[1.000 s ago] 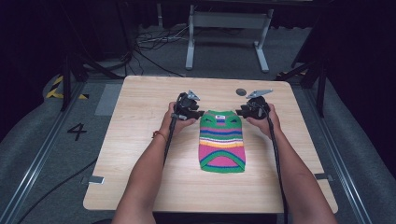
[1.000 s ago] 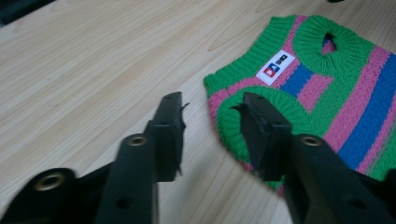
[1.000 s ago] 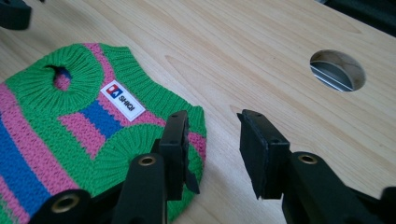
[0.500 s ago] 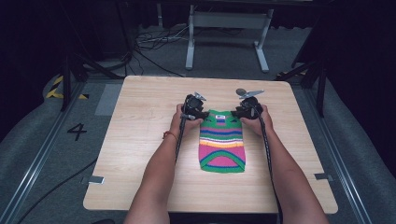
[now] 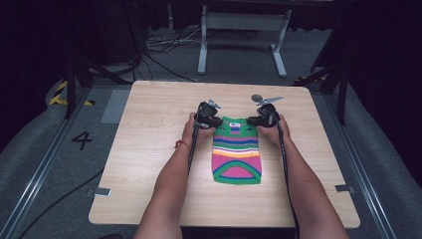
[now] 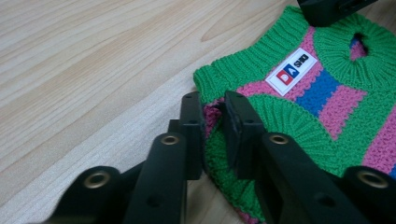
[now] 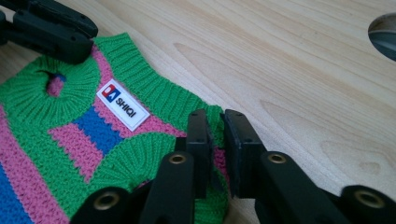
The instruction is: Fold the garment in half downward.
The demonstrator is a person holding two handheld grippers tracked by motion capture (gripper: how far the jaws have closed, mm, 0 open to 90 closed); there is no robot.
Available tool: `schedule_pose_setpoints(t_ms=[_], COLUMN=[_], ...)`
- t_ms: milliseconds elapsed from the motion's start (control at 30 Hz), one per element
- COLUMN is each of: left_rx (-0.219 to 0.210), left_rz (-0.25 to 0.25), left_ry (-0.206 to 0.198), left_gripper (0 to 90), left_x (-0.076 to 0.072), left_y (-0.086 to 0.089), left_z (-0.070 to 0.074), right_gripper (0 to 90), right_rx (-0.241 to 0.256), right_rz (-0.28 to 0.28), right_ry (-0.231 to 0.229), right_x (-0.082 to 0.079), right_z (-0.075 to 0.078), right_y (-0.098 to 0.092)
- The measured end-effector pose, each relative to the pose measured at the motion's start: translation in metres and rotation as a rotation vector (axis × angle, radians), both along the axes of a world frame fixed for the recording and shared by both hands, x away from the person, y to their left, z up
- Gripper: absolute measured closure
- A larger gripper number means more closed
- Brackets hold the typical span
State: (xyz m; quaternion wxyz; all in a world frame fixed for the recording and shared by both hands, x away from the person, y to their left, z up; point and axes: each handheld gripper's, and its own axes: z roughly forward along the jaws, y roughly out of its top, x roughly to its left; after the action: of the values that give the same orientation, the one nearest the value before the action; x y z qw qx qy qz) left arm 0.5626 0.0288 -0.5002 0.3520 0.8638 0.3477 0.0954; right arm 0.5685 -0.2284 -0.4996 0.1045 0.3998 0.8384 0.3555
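Sweater (image 5: 237, 155): small striped knit — green, pink, blue, yellow — lying flat on the bench (image 5: 149, 149), centre of the high view, collar end toward the top of the frame, hem toward the bottom.
Label (image 6: 291, 71): white tag just below the collar, facing up, so the neck side shown is uppermost.
Left gripper (image 6: 214, 122): at the sweater's upper-left corner in the high view; its fingers (image 6: 191, 130) have closed on the green armhole edge, with a fold of pink and green knit pinched between them.
Right gripper (image 7: 215, 140): at the upper-right corner; its fingers (image 7: 198, 140) likewise pinch the knit at the shoulder edge, little gap left.
Hands: one behind each gripper, forearms coming in from the bottom of the high view, cables trailing along them.
Disc (image 5: 257, 98): small grey round thing on the bench just above the right gripper, apart from the sweater.
Done: both shoulder corners look gripped — the sweater appears spread and unwrinkled.
Left: the sweater is not yet lifted or folded; the body and hem lie flat on the wood. The likely work ahead is raising the top edge and bringing it down over the lower half, or moving the sweater.
Progress: early, by my judgement — grasp made, fold not begun.
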Motion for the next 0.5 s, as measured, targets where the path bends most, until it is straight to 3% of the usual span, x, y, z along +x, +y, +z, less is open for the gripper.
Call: schedule_pose_setpoints(t_ms=[133,400,500], left_rx=[0.063,0.053,0.08], left_rz=[0.003,0.001,-0.027], left_ry=[-0.036,-0.092,-0.115], left_gripper=[85.8,86.2,86.1], left_x=[-0.003,-0.007,-0.012], left_y=[-0.004,0.001,0.002], left_z=[0.004,0.017,0.023], right_gripper=[85.8,86.2,86.2], right_rx=[-0.042,-0.01,0.007], right_rz=[0.004,0.023,0.034], right_ry=[-0.017,-0.057,-0.078], right_x=[-0.002,-0.006,-0.01], right_z=[0.003,0.015,0.023], right_y=[0.005,0.005,0.005])
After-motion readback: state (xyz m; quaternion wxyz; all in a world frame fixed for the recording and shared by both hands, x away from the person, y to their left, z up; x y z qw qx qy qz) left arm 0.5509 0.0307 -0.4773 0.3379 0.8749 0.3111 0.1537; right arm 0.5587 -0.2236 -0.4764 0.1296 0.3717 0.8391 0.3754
